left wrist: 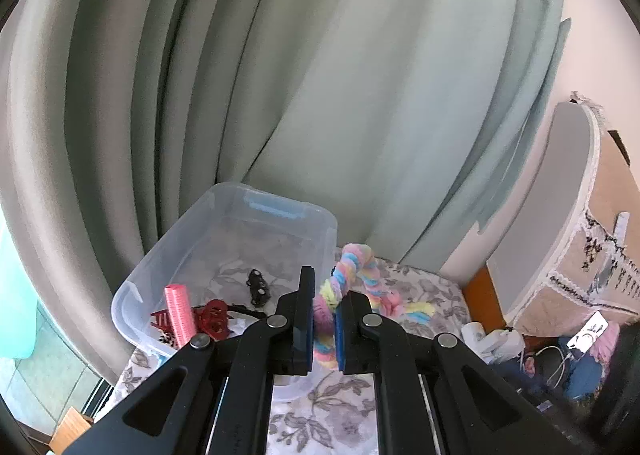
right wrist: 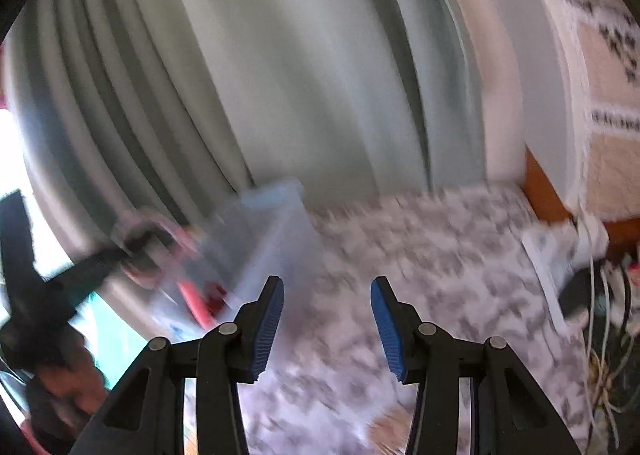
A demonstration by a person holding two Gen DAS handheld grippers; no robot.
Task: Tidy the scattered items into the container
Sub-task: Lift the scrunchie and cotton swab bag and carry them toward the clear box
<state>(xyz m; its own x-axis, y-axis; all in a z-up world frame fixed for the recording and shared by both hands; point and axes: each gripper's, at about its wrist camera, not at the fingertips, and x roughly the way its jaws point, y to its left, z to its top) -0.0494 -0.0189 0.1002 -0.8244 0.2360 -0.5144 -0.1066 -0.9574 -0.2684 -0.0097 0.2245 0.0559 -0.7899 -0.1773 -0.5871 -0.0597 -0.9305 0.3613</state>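
Observation:
In the left wrist view my left gripper [left wrist: 325, 319] is shut on a fluffy pastel rainbow braided rope [left wrist: 360, 275], which loops up and trails over the flowered cloth to the right. Just left of it stands the clear plastic container [left wrist: 324, 223]. It holds a pink hair roller [left wrist: 181, 315], a red claw clip [left wrist: 214, 321] and a small black item [left wrist: 258, 287]. The right wrist view is blurred. There my right gripper [right wrist: 327, 319] stands open over the cloth with nothing between its fingers. The container [right wrist: 280, 235] lies to its left, and the left gripper shows as a dark shape at the far left.
A flowered cloth [left wrist: 320, 407] covers the table. Grey-green curtains [left wrist: 320, 95] hang right behind the container. A white panel and a lace-covered cabinet [left wrist: 580, 215] stand at the right, with white cables and a power strip [right wrist: 592, 275] beside the table's right edge.

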